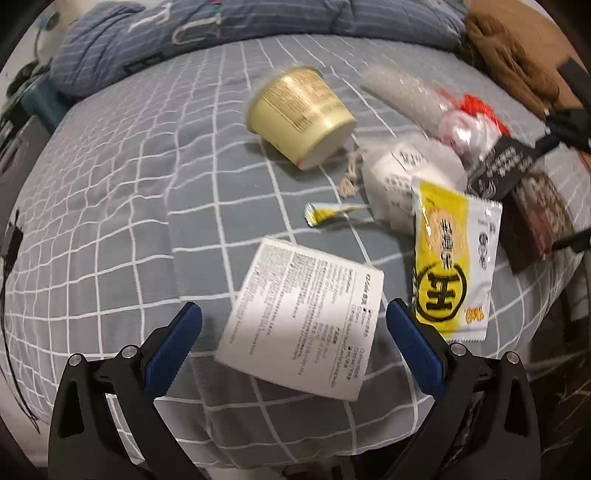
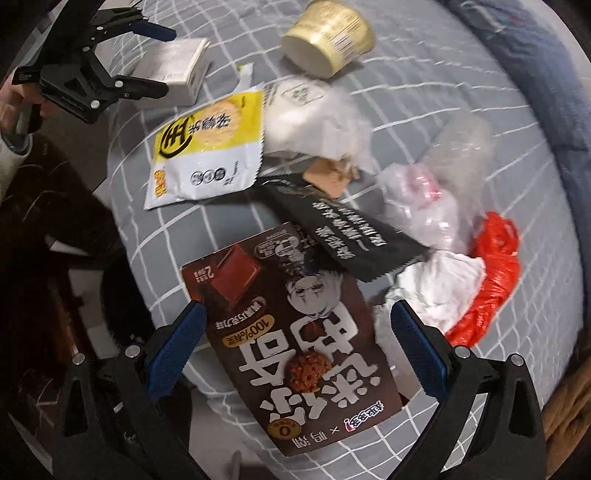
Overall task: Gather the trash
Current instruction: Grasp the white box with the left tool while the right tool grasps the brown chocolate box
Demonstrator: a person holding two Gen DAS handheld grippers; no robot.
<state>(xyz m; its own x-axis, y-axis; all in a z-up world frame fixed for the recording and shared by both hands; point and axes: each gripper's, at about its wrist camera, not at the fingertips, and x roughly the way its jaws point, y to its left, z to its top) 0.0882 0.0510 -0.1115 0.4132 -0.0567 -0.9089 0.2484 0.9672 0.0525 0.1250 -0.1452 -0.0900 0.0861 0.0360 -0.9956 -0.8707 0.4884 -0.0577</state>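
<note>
Two claws spread wide over trash near the bed's edge.

Left claw (image 1: 293, 314) has its jaws apart, straddling a white printed box (image 1: 301, 317) without touching it; bare checked bed (image 1: 122, 192) lies open on its far side, up to the blue quilt (image 1: 207, 33). Right claw (image 2: 297, 314), jaws likewise apart, flanks a brown snack pouch (image 2: 291, 354) overhanging the bed's edge. Crowded beyond: a yellow wrapper (image 2: 207, 147), black wrapper (image 2: 347, 229), crumpled tissue (image 2: 439, 288), red bag (image 2: 491, 273) and a tipped yellow cup (image 2: 328, 37).

Cup (image 1: 301, 114) behind box (image 1: 303, 317)
</note>
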